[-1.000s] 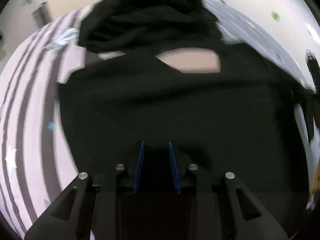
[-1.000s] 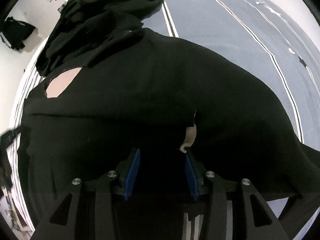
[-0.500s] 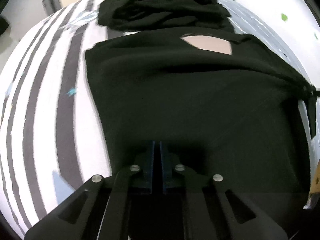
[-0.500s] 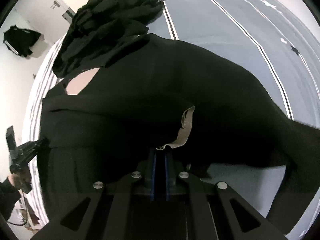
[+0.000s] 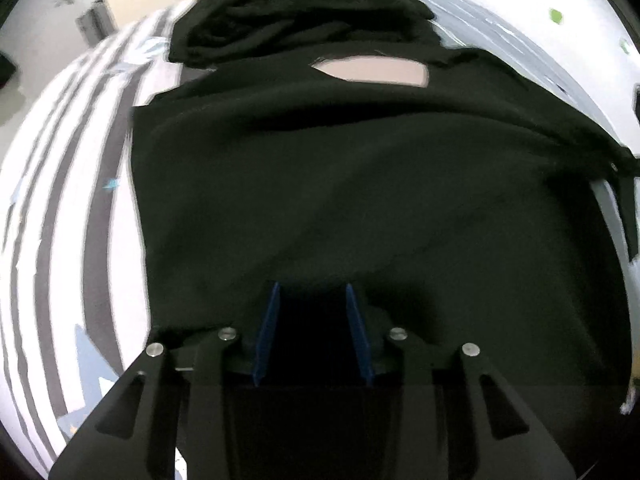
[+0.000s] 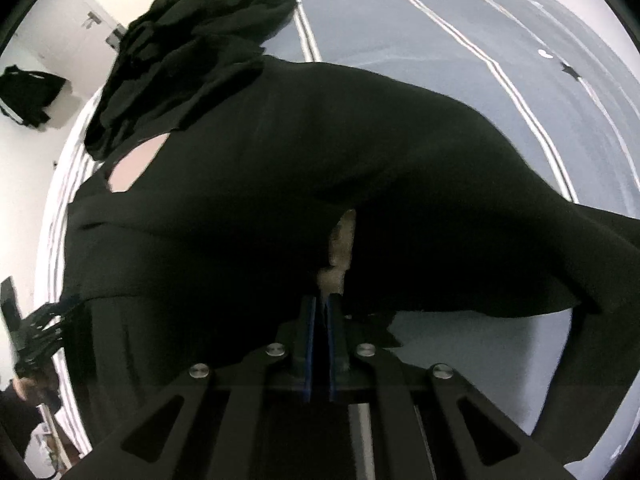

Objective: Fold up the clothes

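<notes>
Left wrist view: the left claw (image 5: 312, 300) is opening, spread over the black garment (image 5: 360, 184) lying on the striped bed (image 5: 60, 208), pads off the cloth. Right wrist view: the right claw (image 6: 320, 304) is opening, jaws nearly together at the garment's edge; whether they pinch it, I cannot tell.

The middle of the bedsheet (image 5: 76, 216) is being covered by the spread black shirt (image 5: 360, 184). The far end is being blocked by a heaped pile of dark clothes (image 5: 304, 12). Open passage is being left on bare sheet at either side.
</notes>
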{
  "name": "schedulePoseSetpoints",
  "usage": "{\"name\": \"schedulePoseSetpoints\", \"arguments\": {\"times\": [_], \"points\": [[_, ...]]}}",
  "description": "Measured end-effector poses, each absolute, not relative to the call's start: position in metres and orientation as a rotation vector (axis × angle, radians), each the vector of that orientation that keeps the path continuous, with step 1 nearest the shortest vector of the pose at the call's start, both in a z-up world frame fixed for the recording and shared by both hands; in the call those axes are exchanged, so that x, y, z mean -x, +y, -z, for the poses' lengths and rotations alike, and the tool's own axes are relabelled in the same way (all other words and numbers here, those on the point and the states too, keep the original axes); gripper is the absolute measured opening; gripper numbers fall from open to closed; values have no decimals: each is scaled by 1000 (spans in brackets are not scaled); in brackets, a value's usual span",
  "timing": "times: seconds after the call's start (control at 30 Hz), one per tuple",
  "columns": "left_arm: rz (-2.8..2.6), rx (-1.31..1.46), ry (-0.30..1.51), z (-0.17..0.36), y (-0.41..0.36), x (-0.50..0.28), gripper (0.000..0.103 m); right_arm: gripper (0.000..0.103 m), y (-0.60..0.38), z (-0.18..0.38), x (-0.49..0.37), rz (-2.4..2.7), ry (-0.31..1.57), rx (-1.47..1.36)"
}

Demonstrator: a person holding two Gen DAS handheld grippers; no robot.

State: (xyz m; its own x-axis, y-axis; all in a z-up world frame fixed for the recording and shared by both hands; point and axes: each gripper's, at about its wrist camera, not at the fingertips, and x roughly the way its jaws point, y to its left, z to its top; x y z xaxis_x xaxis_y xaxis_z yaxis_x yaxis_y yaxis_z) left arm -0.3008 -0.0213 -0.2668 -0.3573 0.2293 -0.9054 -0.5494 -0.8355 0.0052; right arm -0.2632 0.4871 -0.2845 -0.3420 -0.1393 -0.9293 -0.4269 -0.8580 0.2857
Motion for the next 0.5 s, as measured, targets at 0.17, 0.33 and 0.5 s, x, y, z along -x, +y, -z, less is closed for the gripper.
{"name": "schedulePoseSetpoints", "arguments": {"times": [0.17, 0.33, 0.5], "points": [[-2227, 1425, 425, 273, -22, 302, 27, 34, 476, 288, 264, -2324, 757, 1697], [-2170, 1419, 308, 262, -31, 303, 3, 28, 464, 301, 269, -2318, 715, 1728], [-2143, 1386, 233, 227, -54, 294, 3, 8, 471, 298, 267, -2331, 715, 1712]]}}
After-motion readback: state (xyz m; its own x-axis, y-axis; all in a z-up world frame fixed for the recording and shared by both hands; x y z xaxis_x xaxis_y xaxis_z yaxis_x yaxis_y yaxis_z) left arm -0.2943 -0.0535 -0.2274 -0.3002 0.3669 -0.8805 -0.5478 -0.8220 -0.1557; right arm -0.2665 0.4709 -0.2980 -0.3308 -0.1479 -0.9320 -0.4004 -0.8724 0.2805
